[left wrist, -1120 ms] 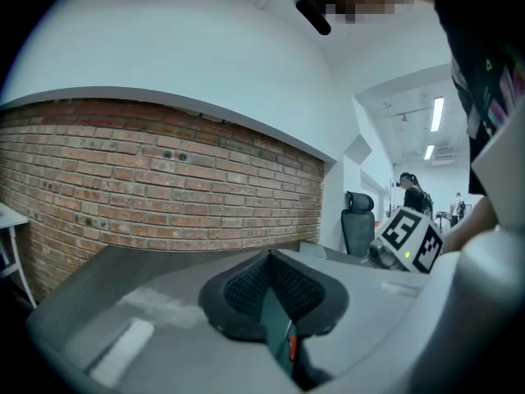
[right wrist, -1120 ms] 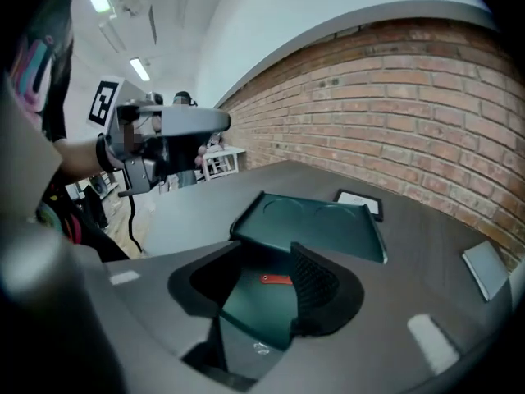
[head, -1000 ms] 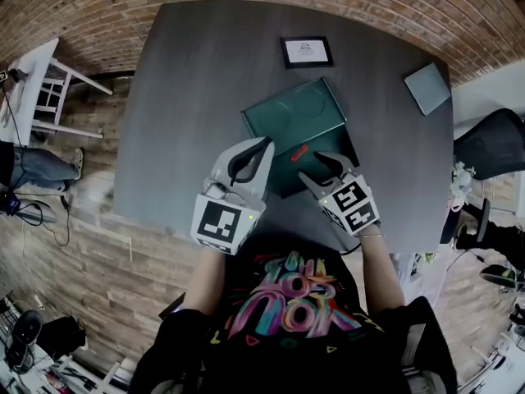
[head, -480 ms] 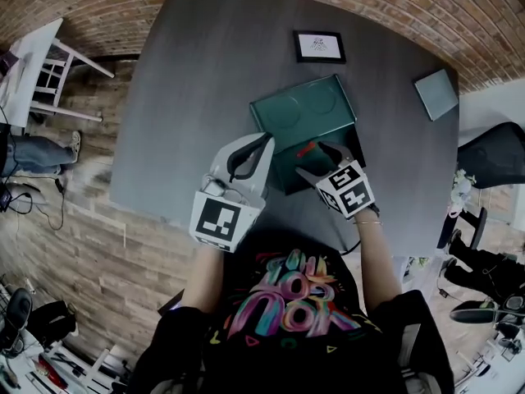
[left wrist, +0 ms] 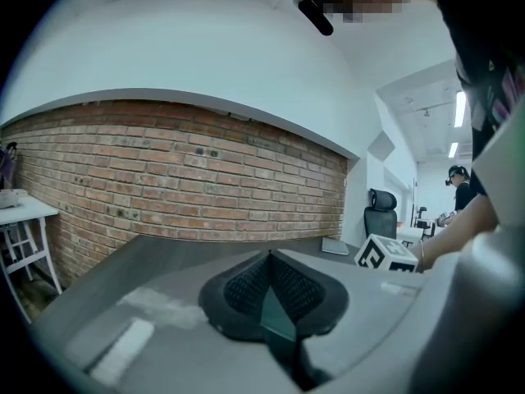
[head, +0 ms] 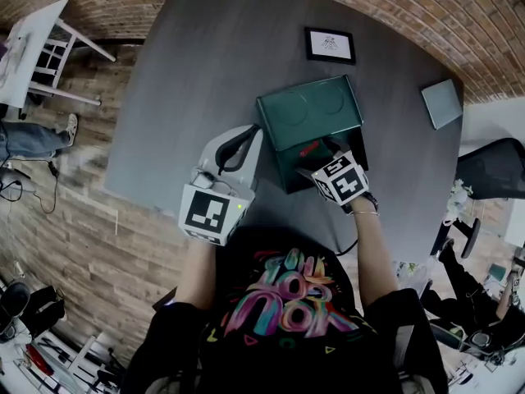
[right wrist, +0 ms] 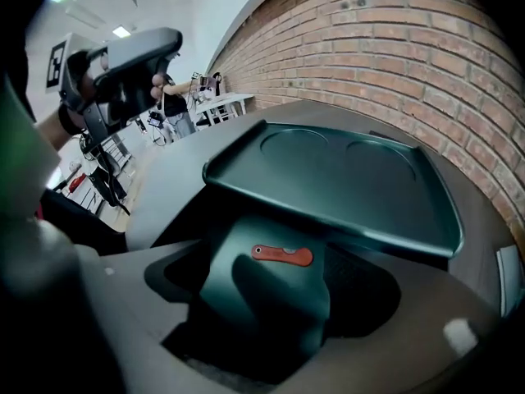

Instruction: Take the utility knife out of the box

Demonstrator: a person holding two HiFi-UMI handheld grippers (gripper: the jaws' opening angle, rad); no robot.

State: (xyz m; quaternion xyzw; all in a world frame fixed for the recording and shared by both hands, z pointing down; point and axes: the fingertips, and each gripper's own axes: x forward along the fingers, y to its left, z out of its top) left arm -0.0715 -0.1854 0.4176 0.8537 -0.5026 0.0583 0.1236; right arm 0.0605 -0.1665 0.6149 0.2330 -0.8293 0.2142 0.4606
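Note:
A dark green box [head: 292, 172] stands on the grey table, its lid [head: 308, 112] swung back toward the far side. On the box floor lies the red utility knife [head: 311, 148] [right wrist: 282, 254]. My right gripper [head: 321, 158] [right wrist: 271, 302] points steeply down into the box just above the knife. Its jaws are opening wide, with the knife below the gap and untouched. My left gripper [head: 251, 131] [left wrist: 271, 284] hovers left of the box, its pads [left wrist: 238, 290] together and holding nothing.
A small framed card [head: 330, 45] lies at the table's far side. A grey-green square pad [head: 441, 103] sits at the far right. The table's near edge [head: 164, 199] runs just under the left gripper. A white table [head: 33, 48] and an office chair [head: 492, 167] stand beyond.
My right gripper has sunk into the box toward the knife and its jaws have spread wider. The left gripper has drifted slightly left and lower, still closed.

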